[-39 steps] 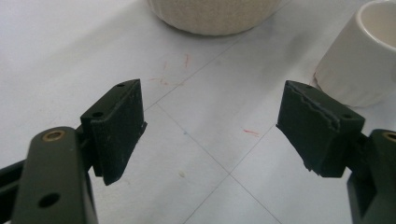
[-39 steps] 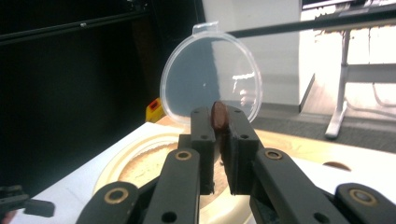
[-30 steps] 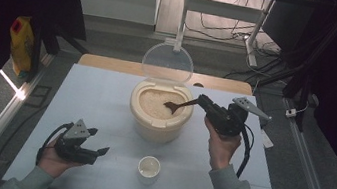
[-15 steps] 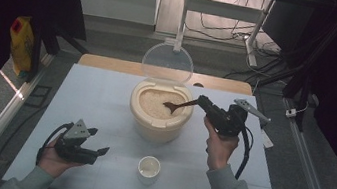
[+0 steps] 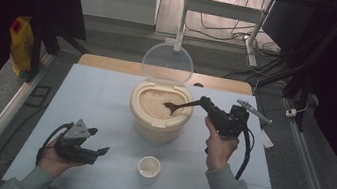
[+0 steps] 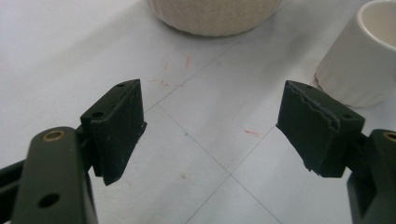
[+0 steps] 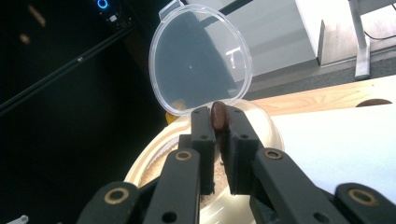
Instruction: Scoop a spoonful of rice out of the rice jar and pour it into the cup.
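A cream rice container (image 5: 158, 118) with its clear lid (image 5: 167, 63) hinged upright stands mid-table, full of rice (image 5: 154, 105). My right gripper (image 5: 208, 104) is shut on the handle of a brown spoon (image 5: 181, 107), whose bowl dips into the rice. In the right gripper view the jaws pinch the spoon handle (image 7: 218, 115) in front of the lid (image 7: 200, 58). A small white cup (image 5: 149, 167) sits near the front edge. My left gripper (image 5: 97, 150) rests open on the table to the left of the cup, and the cup (image 6: 362, 56) shows beyond its right jaw.
The white table (image 5: 95, 98) has a wooden strip (image 5: 110, 63) at its back. A yellow object (image 5: 21, 43) stands off the table at the left. A metal frame (image 5: 230, 7) and cables lie behind. Rails run along both table sides.
The right gripper has lowered and tilted a little, bringing the spoon's bowl down into the rice. The left gripper has stayed where it was.
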### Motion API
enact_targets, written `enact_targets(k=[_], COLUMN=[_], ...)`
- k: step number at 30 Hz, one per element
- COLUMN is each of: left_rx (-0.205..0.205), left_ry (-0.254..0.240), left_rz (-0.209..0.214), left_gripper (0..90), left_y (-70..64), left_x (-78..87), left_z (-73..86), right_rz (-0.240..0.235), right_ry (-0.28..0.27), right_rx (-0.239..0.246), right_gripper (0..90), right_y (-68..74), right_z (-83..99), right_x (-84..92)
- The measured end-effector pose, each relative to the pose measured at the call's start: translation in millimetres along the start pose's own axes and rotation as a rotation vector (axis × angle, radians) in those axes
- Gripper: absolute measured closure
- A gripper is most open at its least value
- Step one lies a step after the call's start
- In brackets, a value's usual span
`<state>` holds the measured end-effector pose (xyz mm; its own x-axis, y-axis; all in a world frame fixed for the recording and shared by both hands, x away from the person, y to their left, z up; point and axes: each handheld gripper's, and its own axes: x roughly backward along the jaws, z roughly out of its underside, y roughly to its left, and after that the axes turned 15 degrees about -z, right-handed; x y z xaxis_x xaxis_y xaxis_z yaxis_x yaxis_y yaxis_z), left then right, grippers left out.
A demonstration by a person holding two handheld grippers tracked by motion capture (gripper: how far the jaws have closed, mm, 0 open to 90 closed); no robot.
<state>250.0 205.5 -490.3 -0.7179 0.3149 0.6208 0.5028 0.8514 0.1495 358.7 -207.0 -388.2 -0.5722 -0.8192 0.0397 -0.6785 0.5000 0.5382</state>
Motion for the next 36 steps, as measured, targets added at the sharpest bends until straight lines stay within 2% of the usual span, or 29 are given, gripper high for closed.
enact_targets(k=[7,14,17,21,36], left_rx=[-0.001,-0.001,-0.002,-0.002,-0.01], left_ry=[0.0,-0.001,-0.001,-0.002,0.0], left_rz=[0.0,-0.001,-0.001,-0.002,-0.006], left_gripper=[22.5,22.5,22.5,22.5,22.5], left_y=[-0.3,-0.3,-0.3,-0.2,-1.0], left_x=[-0.1,0.2,0.2,0.5,-0.1], left_z=[-0.2,-0.3,-0.4,-0.4,-0.8], right_rz=[-0.013,-0.028,-0.038,-0.037,-0.051], right_ry=[-0.007,-0.024,-0.033,-0.034,-0.077], right_rx=[-0.014,-0.097,-0.155,-0.17,-0.291], right_gripper=[84.0,83.9,83.9,83.9,83.9], right_y=[0.9,-5.9,-9.6,-12.0,-26.1], right_z=[0.4,2.0,3.6,5.1,8.4], right_x=[2.4,4.6,4.8,4.0,8.5])
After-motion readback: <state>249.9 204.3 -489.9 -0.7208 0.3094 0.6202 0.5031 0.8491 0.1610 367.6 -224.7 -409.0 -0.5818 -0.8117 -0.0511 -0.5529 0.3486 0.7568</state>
